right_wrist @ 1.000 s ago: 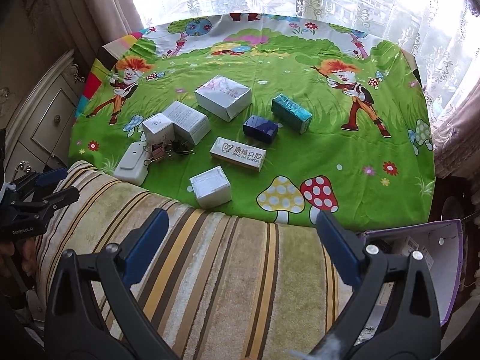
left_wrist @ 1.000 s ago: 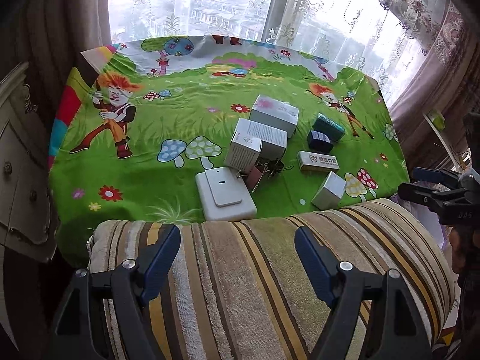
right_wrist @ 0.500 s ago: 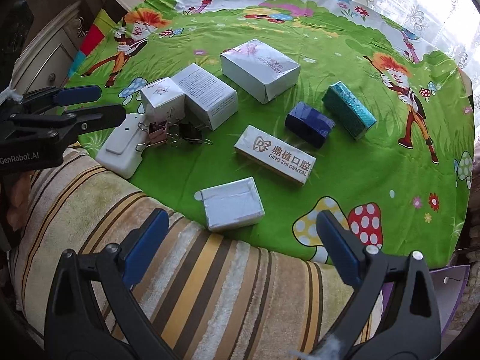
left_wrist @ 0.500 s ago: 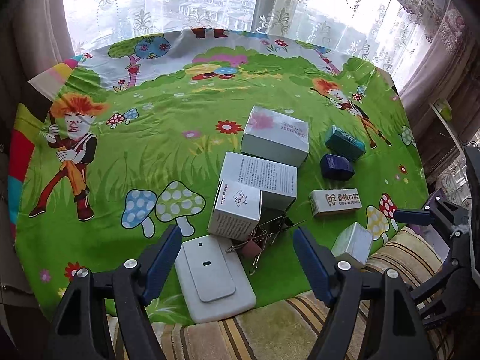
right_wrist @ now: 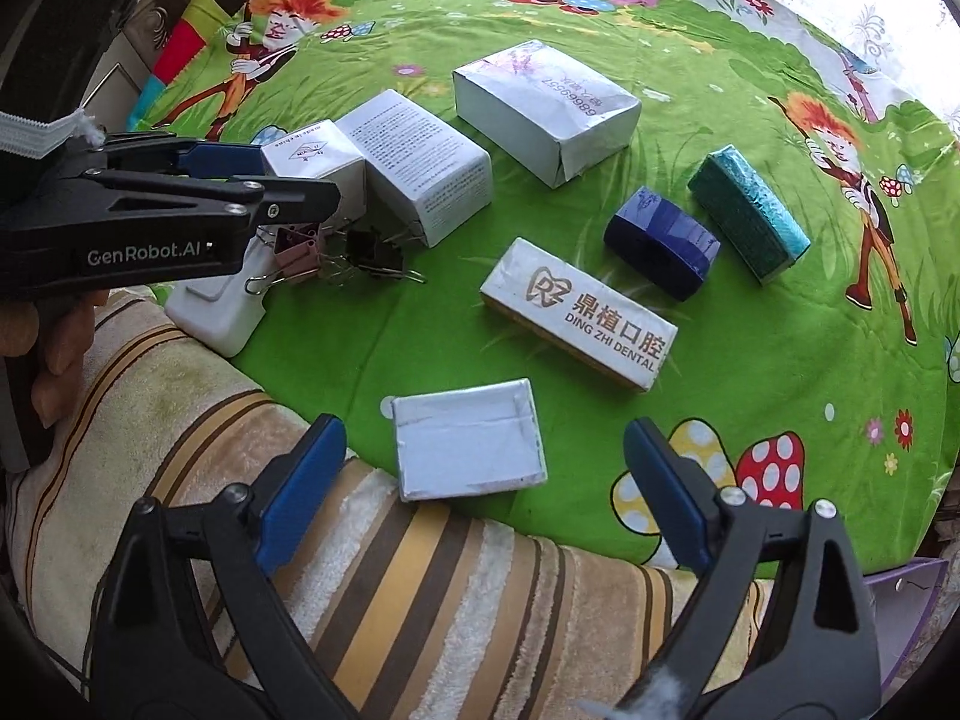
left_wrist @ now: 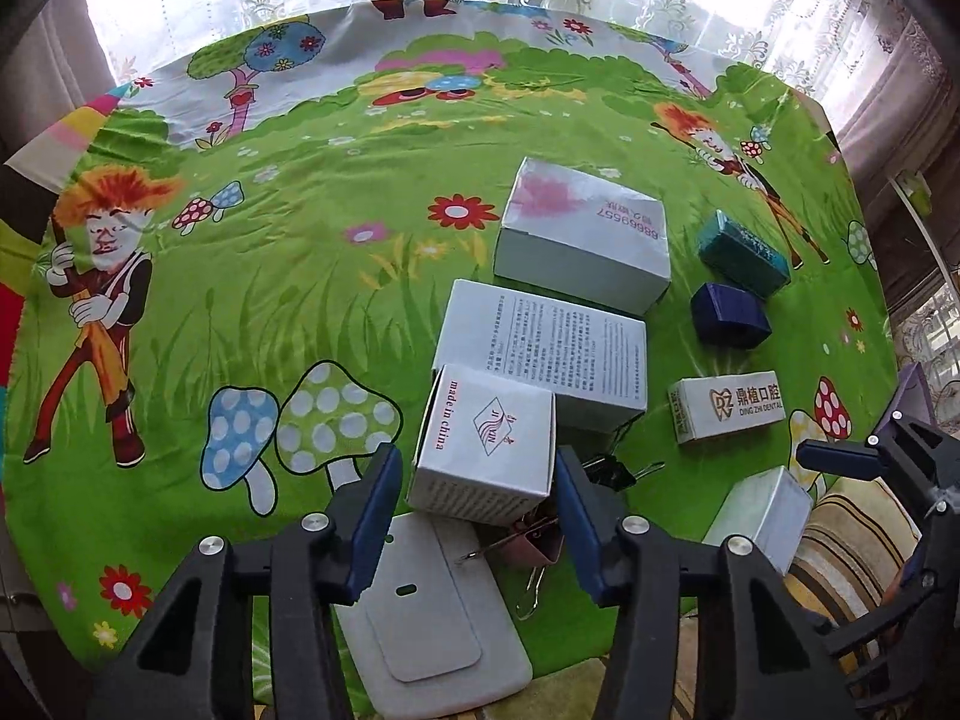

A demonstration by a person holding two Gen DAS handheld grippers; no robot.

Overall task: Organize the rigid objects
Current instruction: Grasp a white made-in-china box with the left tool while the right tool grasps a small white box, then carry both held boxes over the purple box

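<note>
A small white box marked "made in china" (left_wrist: 486,444) stands on the green cartoon cloth (left_wrist: 270,300). My left gripper (left_wrist: 477,474) points down with its closing jaws on either side of the box, narrow gaps still showing. From the right wrist view the left gripper (right_wrist: 264,174) flanks the same box (right_wrist: 312,159). My right gripper (right_wrist: 480,438) hangs over a silver wrapped box (right_wrist: 468,441) at the cloth's near edge. Its jaws are closing too, with wide gaps on both sides.
Around them lie a large white box (left_wrist: 585,228), a printed white box (left_wrist: 552,342), a teal box (right_wrist: 747,213), a dark blue box (right_wrist: 660,243), a dental box (right_wrist: 579,315), binder clips (right_wrist: 336,258) and a flat white device (left_wrist: 432,618). A striped blanket (right_wrist: 420,570) borders the near side.
Both grippers came forward and down from above the striped blanket to the boxes. The left jaws narrowed around the small white box; the right jaws narrowed a little over the silver box.
</note>
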